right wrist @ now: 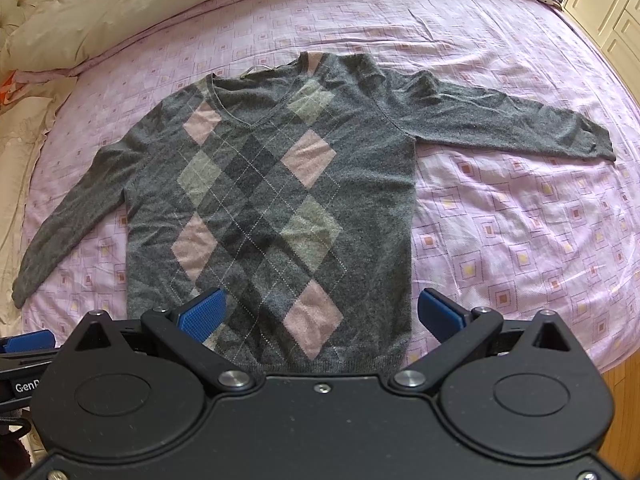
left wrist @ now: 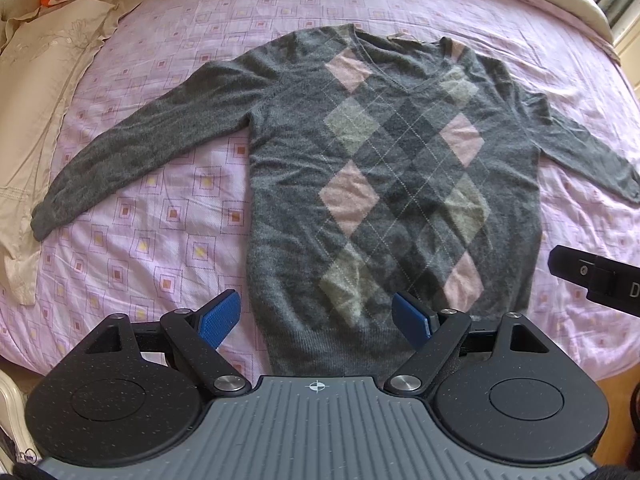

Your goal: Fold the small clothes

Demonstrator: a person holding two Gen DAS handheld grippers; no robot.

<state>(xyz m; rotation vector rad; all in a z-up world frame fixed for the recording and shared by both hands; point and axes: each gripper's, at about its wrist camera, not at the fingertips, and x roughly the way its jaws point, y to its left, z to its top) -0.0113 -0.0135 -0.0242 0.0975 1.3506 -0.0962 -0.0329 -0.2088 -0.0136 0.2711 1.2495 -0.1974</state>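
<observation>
A grey V-neck sweater (left wrist: 392, 168) with pink and pale green argyle diamonds lies flat and face up on the bed, both sleeves spread out to the sides. Its hem is nearest me. My left gripper (left wrist: 316, 316) hovers open over the hem's left part, blue pads wide apart, nothing between them. My right gripper (right wrist: 320, 316) hangs open above the hem's right part (right wrist: 320, 360), also empty. In the right wrist view the sweater (right wrist: 260, 200) fills the middle, with the right sleeve (right wrist: 520, 128) stretched far right. Part of the right gripper's black body (left wrist: 592, 280) shows at the left wrist view's right edge.
The bed wears a pink sheet with square prints (left wrist: 160, 240). Beige bedding and a crumpled cream garment (left wrist: 36, 100) lie along the left side. A beige duvet (right wrist: 120, 8) is bunched at the far end. Cream cabinet doors (right wrist: 608, 12) stand at the right, wooden floor (right wrist: 624, 380) below.
</observation>
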